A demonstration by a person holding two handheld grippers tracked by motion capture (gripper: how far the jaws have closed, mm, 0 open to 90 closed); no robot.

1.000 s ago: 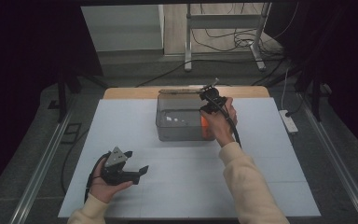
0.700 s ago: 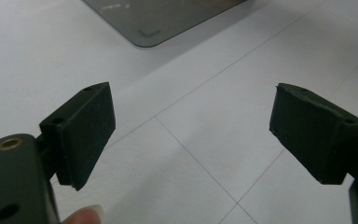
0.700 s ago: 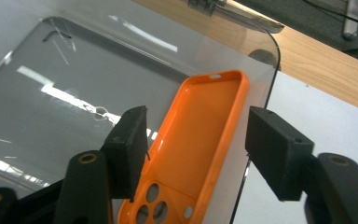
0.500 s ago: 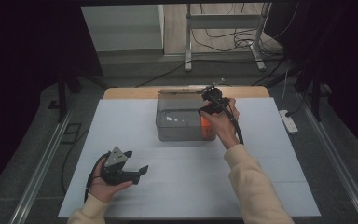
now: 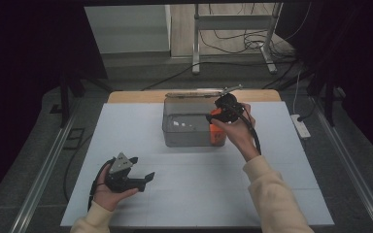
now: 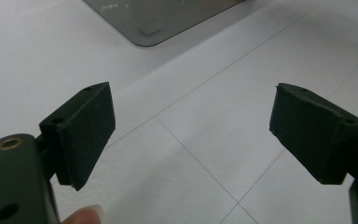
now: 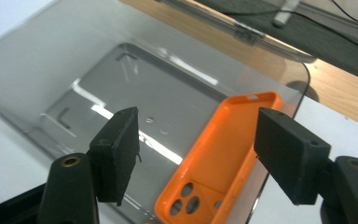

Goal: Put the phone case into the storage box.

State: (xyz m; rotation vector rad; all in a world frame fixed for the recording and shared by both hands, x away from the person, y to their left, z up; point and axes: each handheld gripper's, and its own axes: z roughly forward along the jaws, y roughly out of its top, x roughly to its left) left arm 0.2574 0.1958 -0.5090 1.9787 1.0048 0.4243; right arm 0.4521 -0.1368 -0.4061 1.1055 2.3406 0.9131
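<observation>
A clear grey plastic box (image 5: 184, 138) stands at the far middle of the white table. An orange phone case (image 5: 216, 133) leans inside it against the right wall, camera holes at the near end (image 7: 228, 154). My right gripper (image 5: 214, 117) hovers just above the box's right end. Its jaws have just been opening and stand open (image 7: 196, 149); nothing is between the pads, and the case lies below them. My left gripper (image 5: 142, 168) rests in the hand at the table's near left, open and empty (image 6: 191, 135), pointing toward the box's corner (image 6: 168, 14).
The box's clear lid (image 5: 194, 93) lies behind it on a wooden strip (image 5: 136, 96) along the table's far edge. A white power strip (image 5: 301, 126) lies off the right edge. White tabletop (image 5: 199, 184) spreads between the hands.
My right gripper has lifted slightly over the box's right end and its jaws have widened. The left hand and gripper have stayed put.
</observation>
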